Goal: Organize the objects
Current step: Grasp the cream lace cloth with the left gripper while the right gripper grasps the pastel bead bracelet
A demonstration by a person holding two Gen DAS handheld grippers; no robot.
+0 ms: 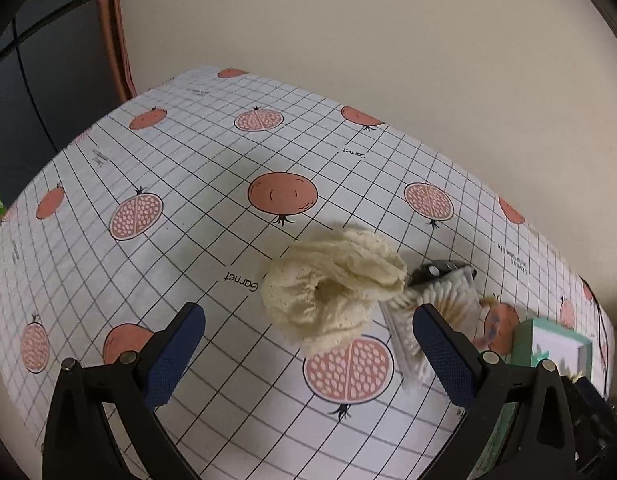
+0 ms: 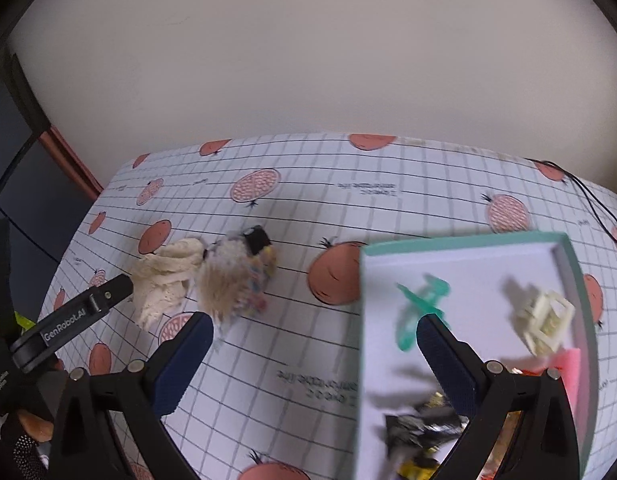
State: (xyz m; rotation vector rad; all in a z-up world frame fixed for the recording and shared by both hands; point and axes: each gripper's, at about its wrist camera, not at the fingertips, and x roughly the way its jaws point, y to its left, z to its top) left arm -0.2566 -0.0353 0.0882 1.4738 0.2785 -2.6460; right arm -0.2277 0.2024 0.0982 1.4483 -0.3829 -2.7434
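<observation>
The cream scrunchie (image 1: pixel 332 292) looks to me like the next thing to tidy, and I judge it light, soft and squashy: a ruffled ring of gathered cloth that will collapse under my pads rather than resist, so nothing about it is fragile or slippery. I would pinch across one thick fold of the ruffle, not through the hole, so it cannot slide off. Taking the scrunchie as my landmark, it lies on the bench (image 1: pixel 188 168) just ahead of my left gripper (image 1: pixel 308 344), a little toward the right finger of the two, with air between them. That gripper is spread wide and carries nothing. Touching the scrunchie's right side is a fluffy hair clip (image 1: pixel 440 292) with a dark metal clasp and pale bristly fur; it is stiffer at the clasp and could get dragged along if I close carelessly. Further right of the scrunchie, well apart from it, sits the teal box (image 2: pixel 460 242), where a green claw clip (image 2: pixel 420 308), a cream claw clip (image 2: pixel 544 316) and some dark wrapped pieces already lie. My right gripper (image 2: pixel 314 342) hangs over the box's near left edge, also wide apart and empty; that view is blurred, so the finer contents I cannot make out.
</observation>
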